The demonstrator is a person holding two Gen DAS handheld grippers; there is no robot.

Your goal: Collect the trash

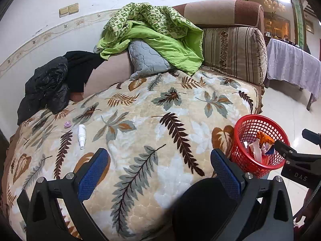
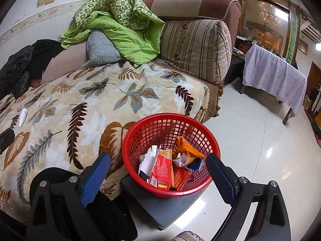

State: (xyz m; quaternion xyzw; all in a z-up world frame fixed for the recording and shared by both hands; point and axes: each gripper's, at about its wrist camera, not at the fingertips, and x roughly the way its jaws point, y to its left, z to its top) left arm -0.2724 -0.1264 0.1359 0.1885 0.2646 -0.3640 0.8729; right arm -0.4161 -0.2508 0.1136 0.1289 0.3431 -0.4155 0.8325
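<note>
on the leaf-print blanket (image 1: 140, 140) a white bottle (image 1: 82, 134) and purple scrap (image 1: 67, 124) remain at left of frame, so with both grippers' jaws open and empty, left gripper (image 1: 160, 160) likely reaches there next while right gripper (image 2: 158, 170) hovers over the red basket (image 2: 170, 118).

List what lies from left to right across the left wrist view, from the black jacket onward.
black jacket → purple scrap → white spray bottle → grey pillow → striped cushion → red basket

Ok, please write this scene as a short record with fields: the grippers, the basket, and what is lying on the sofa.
left gripper: open, empty, over the leaf-pattern blanket
right gripper: open, empty, fingers on either side of the red basket
basket contents: red carton, orange wrapper, crumpled paper
basket support: grey board beside the sofa
on blanket: white spray bottle, small purple scrap
</note>
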